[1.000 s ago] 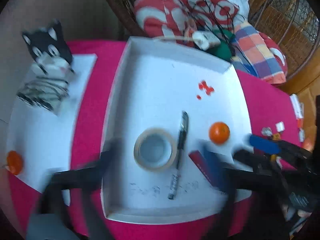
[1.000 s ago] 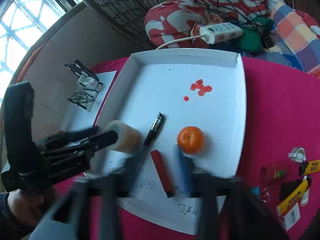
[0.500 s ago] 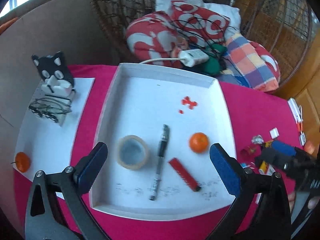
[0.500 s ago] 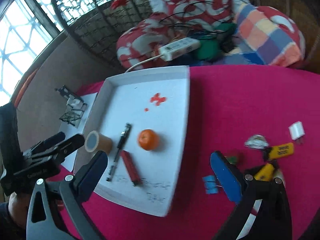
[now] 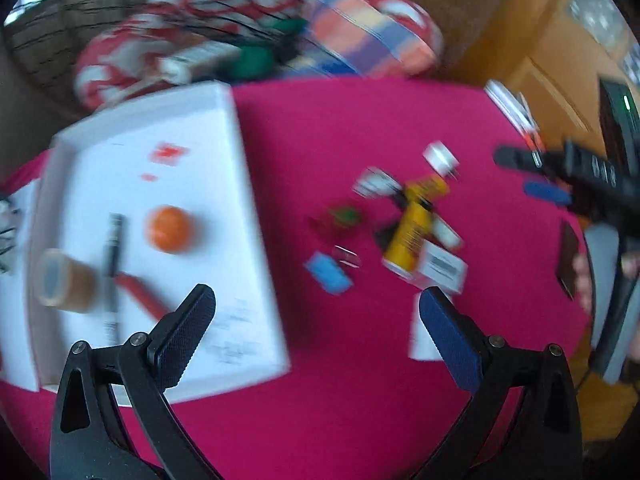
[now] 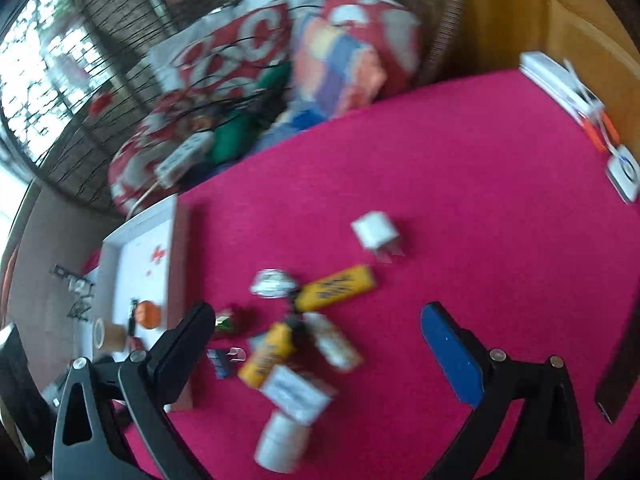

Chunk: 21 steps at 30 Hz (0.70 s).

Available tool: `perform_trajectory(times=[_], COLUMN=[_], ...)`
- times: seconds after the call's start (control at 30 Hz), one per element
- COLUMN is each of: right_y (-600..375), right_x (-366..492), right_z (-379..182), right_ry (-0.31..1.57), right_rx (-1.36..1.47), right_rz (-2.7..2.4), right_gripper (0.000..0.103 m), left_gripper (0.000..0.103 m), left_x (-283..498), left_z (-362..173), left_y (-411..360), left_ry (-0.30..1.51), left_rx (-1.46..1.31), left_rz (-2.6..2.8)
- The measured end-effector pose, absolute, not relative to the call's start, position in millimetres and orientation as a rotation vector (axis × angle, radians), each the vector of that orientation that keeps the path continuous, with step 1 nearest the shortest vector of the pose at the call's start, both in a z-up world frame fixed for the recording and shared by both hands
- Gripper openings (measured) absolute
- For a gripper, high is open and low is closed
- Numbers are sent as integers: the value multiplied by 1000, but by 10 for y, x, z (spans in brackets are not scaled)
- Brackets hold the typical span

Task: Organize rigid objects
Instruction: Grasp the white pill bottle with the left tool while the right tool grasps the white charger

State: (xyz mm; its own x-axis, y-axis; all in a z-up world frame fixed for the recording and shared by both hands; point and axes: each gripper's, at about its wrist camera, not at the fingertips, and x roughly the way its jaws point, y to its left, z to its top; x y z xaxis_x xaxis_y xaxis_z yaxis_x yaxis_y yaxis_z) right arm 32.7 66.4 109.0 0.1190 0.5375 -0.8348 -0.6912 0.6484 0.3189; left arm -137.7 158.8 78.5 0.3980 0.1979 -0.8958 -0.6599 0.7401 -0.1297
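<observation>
So both grippers are between picks here, heading for the loose pile. Going left to right: the white tray [image 5: 244,184] sits off to the left of the left gripper [image 5: 316,320], already holding a tape roll [image 5: 64,280], a pen [image 5: 112,264], a red stick [image 5: 140,296] and an orange [image 5: 170,232]. The left gripper is spread wide with nothing in it, over bare pink table [image 5: 340,400].

The right gripper [image 6: 316,336] is also wide open and empty; its jaws have just been opening, nothing between them. The clutter sits right ahead of and between its fingers: a blue binder clip [image 6: 222,360], two yellow tubes [image 6: 266,354], a white box [image 6: 296,394], a white bottle [image 6: 282,436], and a white charger plug [image 6: 376,234] farther ahead.

My guess at the next move: drop onto one piece at the pile's edge, since the middle is packed tight and a grab there would bump the neighbours. Frames are blurry though. Plenty of open cloth to the right of the pile; the tray's raised rim on the left is what needs clearing on the way in.
</observation>
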Motion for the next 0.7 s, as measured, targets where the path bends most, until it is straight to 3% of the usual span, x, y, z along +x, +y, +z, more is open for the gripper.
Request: perform_trajectory(times=[0.2,0.53,0.6,0.7], right_y=[423,646,742,948], right_x=[615,871,882,852], right_z=[1061,944,909,851], right_ry=[1113,1086,1070,1043], right_rx=[-214,-438,-473,-549], right_rz=[836,930,934,971], right_gripper=[103,103,103,92], left_gripper=[103,102,97,96], left_x=[-946,-783,-766,-722], left_z=[454,255,239,210], left_y=[1191,1013,1010,1022], left_ry=[1158,1190,1194,1200], left_rx=[-498,-555,-551,-540], left_rz=[450,479,494,530])
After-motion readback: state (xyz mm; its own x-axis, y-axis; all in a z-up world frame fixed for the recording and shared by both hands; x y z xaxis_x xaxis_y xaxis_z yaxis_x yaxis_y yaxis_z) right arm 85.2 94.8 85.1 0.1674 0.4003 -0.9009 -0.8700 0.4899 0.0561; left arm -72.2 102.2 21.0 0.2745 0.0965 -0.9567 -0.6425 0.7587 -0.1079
